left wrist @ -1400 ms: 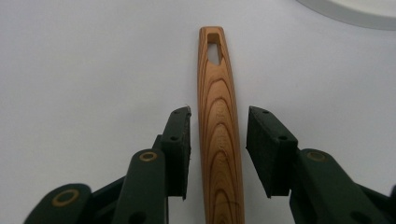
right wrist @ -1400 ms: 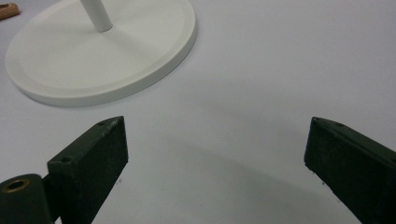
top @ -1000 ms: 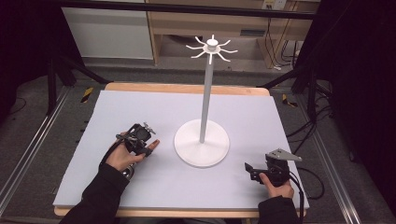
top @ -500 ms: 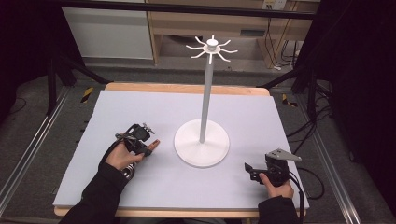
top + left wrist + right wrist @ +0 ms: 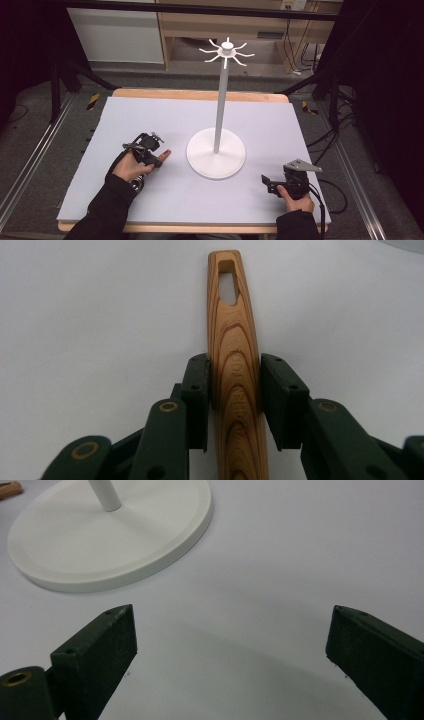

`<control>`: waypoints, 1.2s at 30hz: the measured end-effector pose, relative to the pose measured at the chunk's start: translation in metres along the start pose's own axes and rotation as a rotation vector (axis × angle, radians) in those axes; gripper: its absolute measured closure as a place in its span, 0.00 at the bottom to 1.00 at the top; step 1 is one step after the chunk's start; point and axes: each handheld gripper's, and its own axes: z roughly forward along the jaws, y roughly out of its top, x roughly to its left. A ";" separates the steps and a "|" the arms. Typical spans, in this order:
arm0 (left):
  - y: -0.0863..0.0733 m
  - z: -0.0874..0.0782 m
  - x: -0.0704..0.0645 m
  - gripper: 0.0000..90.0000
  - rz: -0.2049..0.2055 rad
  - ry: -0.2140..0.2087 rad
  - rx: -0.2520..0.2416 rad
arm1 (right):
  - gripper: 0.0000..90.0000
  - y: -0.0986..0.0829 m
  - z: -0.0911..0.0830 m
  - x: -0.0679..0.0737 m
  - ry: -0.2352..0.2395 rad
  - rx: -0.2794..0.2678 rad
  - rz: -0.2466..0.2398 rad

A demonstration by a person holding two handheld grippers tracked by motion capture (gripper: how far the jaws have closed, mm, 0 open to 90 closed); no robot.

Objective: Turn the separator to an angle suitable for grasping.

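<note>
Between your left gripper's (image 5: 234, 390) jaws sits a wooden handle (image 5: 232, 340), clamped low over the mat, left of the white stand (image 5: 216, 152). Next, judge lifting its slot toward a hook. Right gripper (image 5: 230, 645) gapes wide, idle.

The handle (image 5: 234, 365) between the left gripper's (image 5: 234, 390) jaws is smooth wood with bold brown grain and faint stamped lettering, lightly sheened. The jaw pads (image 5: 280, 400) look like matt dark plastic with brass-coloured rivets. The stand (image 5: 115, 535) right of it has a smooth, satin white base, plastic or painted metal. The table (image 5: 125, 115) wears a matt pale sheet over a wooden edge.
</note>
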 end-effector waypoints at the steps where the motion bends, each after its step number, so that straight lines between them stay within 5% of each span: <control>1: 0.001 0.000 0.000 0.74 0.002 0.006 0.005 | 0.07 0.000 0.000 0.000 0.001 0.003 -0.002; 11: 0.002 -0.001 -0.001 0.75 -0.003 0.012 0.009 | 0.07 0.000 0.001 0.000 0.004 0.006 -0.003; 19: -0.003 -0.017 -0.004 0.75 0.000 0.000 -0.057 | 0.07 0.000 0.001 0.000 0.003 0.008 -0.004; 36: -0.031 -0.066 -0.016 0.75 -0.038 -0.015 -0.408 | 0.07 0.000 0.000 0.000 -0.007 -0.002 0.000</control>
